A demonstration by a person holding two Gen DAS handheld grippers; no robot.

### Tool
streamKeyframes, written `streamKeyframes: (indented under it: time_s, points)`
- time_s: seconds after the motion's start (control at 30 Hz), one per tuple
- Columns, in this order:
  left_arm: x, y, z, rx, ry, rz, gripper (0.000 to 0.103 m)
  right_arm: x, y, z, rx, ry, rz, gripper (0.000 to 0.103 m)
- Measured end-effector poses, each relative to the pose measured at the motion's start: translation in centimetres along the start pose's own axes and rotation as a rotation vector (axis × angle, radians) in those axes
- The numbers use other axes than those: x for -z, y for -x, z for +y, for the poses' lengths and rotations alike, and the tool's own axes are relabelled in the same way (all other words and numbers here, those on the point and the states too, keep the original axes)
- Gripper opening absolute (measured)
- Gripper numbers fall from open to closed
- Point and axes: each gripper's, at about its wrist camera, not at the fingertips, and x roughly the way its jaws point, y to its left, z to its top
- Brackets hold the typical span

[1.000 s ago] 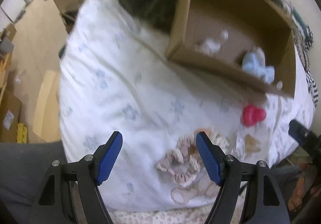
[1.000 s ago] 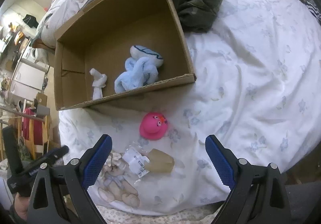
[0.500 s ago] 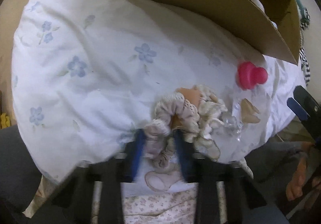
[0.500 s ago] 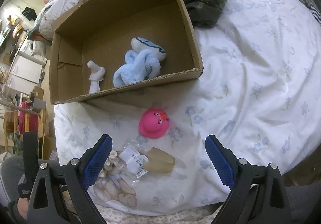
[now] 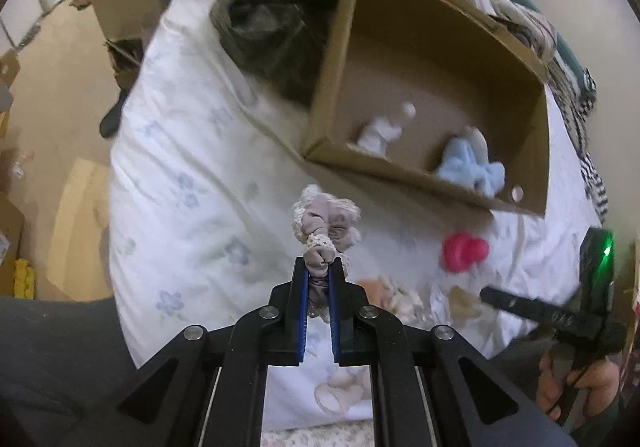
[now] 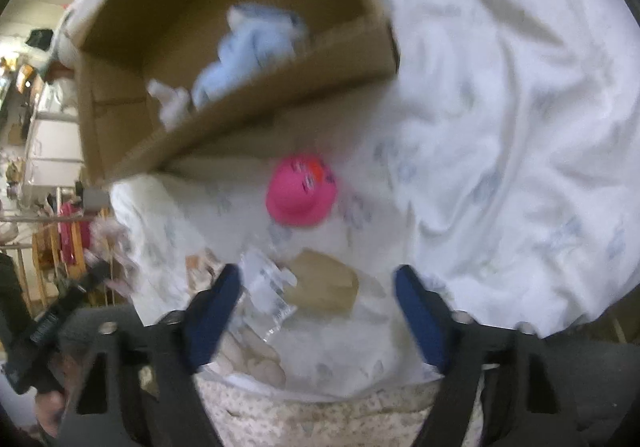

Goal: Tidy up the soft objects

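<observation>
On the bed [image 5: 192, 183], spread with a soft white quilt printed with faint blue flowers, the left gripper [image 5: 319, 279] is clamped tight on a ruffled grey scrunchie [image 5: 326, 225] edged in cream lace. The gathered fabric bunches up between the blue pads and stands above the quilt, near the front wall of the cardboard box [image 5: 532, 151].

The box is plain brown corrugated board, open on top, lying at the far right in the left wrist view. Inside it sit a small white knotted cloth [image 5: 384, 129] and a fluffy pale blue plush [image 5: 472, 165], both against the near wall.

Just in front of the box lies a round, glossy pink toy [image 6: 302, 193] with a flared brim. Nearer still is a crinkled clear plastic packet [image 6: 268, 293] with a flat tan piece [image 6: 326, 287] beside it; the view here is blurred.

The right gripper [image 6: 318, 311] hangs above that packet with its jaws spread wide and nothing between them. A dark crumpled garment [image 5: 264, 31] lies at the far left of the box.
</observation>
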Motion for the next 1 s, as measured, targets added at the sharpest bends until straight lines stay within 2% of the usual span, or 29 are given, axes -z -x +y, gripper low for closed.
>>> streamKeyframes:
  time_s: [0.1,0.17,0.2,0.37,0.43,0.6,0.83,1.0]
  points:
    - [-0.1,-0.3,0.4,0.005,0.014,0.016,0.008,-0.1,-1.3,0.5,0.025,0.025,0.027,0.073]
    - [-0.1,-0.7,0.4,0.007,0.018,0.033,0.008,-0.2,-2.3,0.8,0.048,0.042,0.039,0.063]
    - [0.1,-1.1,0.2,0.007,0.016,0.037,0.008,-0.2,-2.9,1.0,0.064,0.054,0.053,0.055]
    - [0.4,-1.6,-0.4,0.008,0.011,0.041,0.009,-0.5,-4.3,1.9,0.121,0.109,0.056,0.033]
    - [0.4,-1.6,-0.5,0.01,0.014,0.042,0.009,-0.5,-4.3,2.2,0.147,0.13,0.041,0.007]
    - [0.4,-1.4,-0.4,0.007,0.011,0.033,0.008,-0.7,-3.4,2.9,0.13,0.147,0.009,0.005]
    - [0.4,-1.1,-0.1,-0.003,0.019,0.015,0.008,0.6,0.4,3.8,0.047,0.167,-0.091,0.005]
    - [0.4,-0.9,-0.4,-0.025,0.005,-0.002,0.008,1.6,2.0,4.3,-0.007,0.195,-0.125,0.005]
